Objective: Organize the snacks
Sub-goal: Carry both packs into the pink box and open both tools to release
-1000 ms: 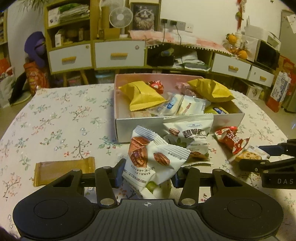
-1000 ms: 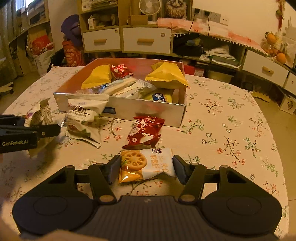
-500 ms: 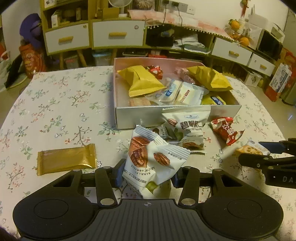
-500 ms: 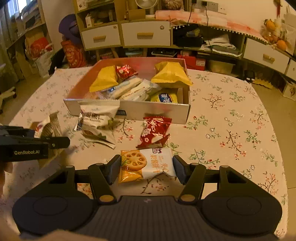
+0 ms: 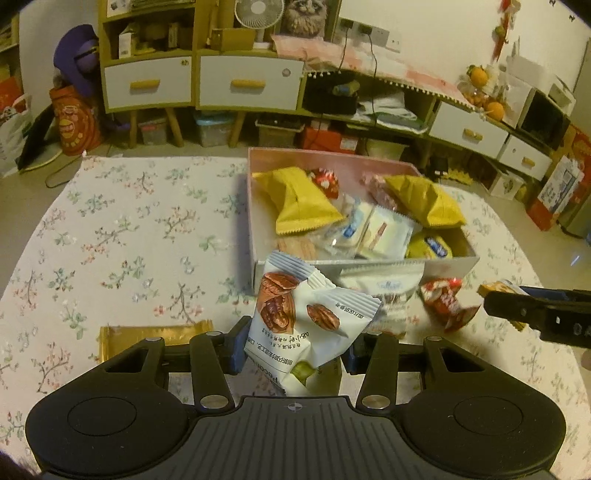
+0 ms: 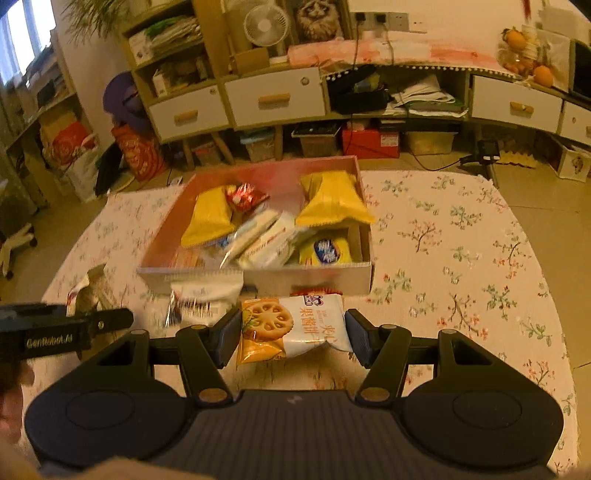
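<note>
Grippers [image 5: 293, 350] [image 6: 291, 334] clamp packets [image 5: 310, 325] [image 6: 293, 326] before box rim [image 6: 258, 277].

A white desk fan [image 5: 257, 15] stood on the yellow-and-white wooden drawer cabinet [image 5: 201, 83]; oranges [image 5: 487, 92] sat farther right.

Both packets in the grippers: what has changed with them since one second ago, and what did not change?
Both were lifted off the table. The left gripper raised the pecan packet, the right gripper raised the biscuit packet, and both now hang nearer the box. Both grips stayed shut. The gold bar and red packet did not move.
</note>
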Motion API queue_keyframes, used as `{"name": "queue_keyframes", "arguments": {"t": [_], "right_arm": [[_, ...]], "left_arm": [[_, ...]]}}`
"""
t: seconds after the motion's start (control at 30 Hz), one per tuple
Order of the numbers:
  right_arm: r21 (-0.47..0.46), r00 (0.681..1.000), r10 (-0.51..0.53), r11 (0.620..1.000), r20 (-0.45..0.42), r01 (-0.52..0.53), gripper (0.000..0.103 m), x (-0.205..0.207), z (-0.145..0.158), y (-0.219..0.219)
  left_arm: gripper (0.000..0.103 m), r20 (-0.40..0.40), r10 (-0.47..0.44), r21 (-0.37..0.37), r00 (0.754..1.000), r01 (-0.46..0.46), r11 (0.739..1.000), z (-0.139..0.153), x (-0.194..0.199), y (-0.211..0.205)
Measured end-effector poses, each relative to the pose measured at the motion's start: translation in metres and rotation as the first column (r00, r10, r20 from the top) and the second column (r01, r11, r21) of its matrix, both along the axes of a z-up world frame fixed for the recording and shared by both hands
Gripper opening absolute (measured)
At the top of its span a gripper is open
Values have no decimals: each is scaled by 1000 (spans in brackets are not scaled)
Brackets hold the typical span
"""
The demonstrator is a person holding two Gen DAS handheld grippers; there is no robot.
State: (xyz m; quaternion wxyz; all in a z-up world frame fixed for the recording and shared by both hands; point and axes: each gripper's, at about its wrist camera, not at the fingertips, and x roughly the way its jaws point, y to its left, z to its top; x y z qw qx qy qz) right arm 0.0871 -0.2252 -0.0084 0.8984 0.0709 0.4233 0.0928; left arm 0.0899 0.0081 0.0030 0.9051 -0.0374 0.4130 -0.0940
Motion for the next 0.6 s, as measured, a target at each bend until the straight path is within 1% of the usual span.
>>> {"name": "queue_keyframes", "arguments": {"t": [0.13, 0.23, 0.3, 0.43, 0.53, 0.6], "right_arm": [[17, 999, -40, 999, 14, 40, 57, 11, 2, -1], [23, 998, -57, 998, 12, 57, 57, 20, 1, -1], [49, 998, -66, 997, 14, 65, 57, 29, 2, 0], [77, 996, -90, 993, 29, 88, 57, 52, 10, 3], [84, 996, -80, 994, 34, 77, 57, 72, 17, 8], [82, 996, -73, 994, 41, 70, 58, 86, 19, 14]], "left_arm": [[45, 28, -5, -14, 1000, 6, 1000, 12, 8, -4], [45, 48, -22, 1, 999, 22, 1000, 19, 19, -10], [45, 48, -28, 12, 998, 27, 1000, 21, 30, -14], [45, 33, -31, -10, 999, 31, 999, 22, 55, -20], [45, 23, -26, -40, 999, 27, 999, 20, 74, -22], [45, 18, -7, -64, 1000, 8, 998, 16, 83, -21]]}}
